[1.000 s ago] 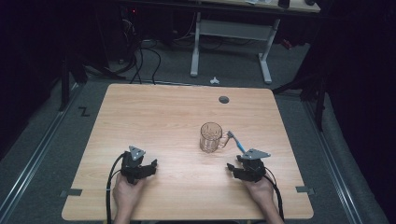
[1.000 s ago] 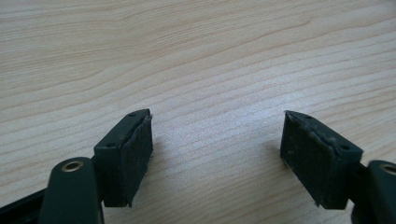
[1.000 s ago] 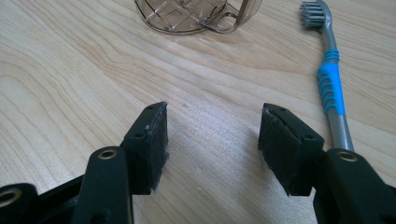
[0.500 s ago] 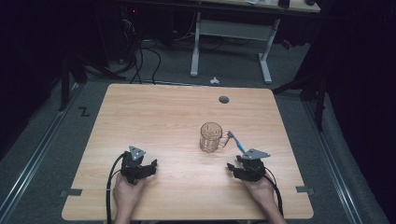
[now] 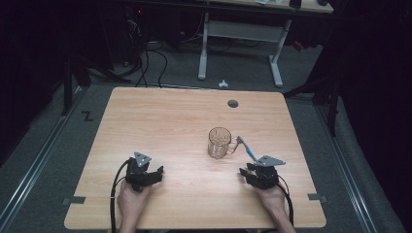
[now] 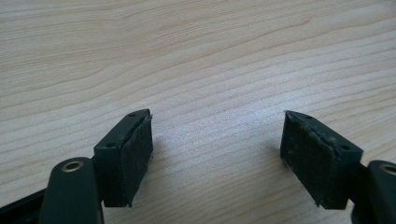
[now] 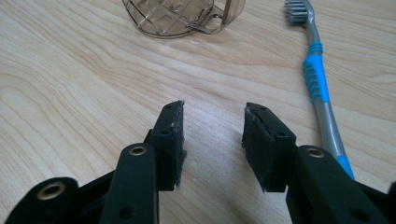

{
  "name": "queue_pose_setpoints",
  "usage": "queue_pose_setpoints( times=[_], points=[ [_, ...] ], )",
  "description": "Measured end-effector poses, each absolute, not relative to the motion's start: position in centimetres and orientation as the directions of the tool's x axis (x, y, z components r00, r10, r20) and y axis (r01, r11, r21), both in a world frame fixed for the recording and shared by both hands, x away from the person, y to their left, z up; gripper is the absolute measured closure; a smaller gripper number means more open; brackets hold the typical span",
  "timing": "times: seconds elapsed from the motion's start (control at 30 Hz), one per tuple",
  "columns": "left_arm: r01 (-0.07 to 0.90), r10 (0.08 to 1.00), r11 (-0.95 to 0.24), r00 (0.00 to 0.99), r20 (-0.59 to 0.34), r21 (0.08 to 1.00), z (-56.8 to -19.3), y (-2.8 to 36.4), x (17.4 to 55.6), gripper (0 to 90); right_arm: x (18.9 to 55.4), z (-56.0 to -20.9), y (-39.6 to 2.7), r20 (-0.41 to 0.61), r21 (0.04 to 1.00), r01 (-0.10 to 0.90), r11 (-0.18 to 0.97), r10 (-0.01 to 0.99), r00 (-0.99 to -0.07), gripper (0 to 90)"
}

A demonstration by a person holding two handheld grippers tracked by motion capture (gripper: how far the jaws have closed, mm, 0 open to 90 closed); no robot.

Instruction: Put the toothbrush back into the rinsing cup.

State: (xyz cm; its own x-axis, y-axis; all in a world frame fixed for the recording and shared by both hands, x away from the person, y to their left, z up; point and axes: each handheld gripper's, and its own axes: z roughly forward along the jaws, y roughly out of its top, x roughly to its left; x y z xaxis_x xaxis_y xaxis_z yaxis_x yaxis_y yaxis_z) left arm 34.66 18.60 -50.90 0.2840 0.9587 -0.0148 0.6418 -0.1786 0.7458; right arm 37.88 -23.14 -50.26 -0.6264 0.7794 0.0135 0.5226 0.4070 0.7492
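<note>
Blue-grey toothbrush (image 7: 316, 79) bristles beside mug (image 7: 180, 17)

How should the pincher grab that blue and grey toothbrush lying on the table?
Best to grip the blue and grey toothbrush at its blue ribbed middle, coming down from above with the right gripper, which is open and nearest. It lies flat on the wooden table, so the jaws should straddle the thin handle crosswise. The bristle end lies near the clear plastic mug, leaving less room.
</note>
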Motion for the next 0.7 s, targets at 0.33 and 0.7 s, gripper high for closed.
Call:
queue_pose_setpoints(
  times=[0.33, 0.7],
  points=[
    [0.642, 0.959, -0.18, 0.285, -0.014, 0.745, -50.9, 18.6, 34.7, 25.7, 37.0, -49.8, -24.0, 0.025, 0.767, 0.508, 0.392, 0.773, -0.634, 65.6],
    [0.642, 0.958, -0.181, 0.285, -0.013, 0.745, -50.9, 18.6, 34.6, 25.5, 36.1, -49.3, -24.8, 0.012, 0.786, 0.488, 0.379, 0.781, -0.625, 65.6]
  ],
)
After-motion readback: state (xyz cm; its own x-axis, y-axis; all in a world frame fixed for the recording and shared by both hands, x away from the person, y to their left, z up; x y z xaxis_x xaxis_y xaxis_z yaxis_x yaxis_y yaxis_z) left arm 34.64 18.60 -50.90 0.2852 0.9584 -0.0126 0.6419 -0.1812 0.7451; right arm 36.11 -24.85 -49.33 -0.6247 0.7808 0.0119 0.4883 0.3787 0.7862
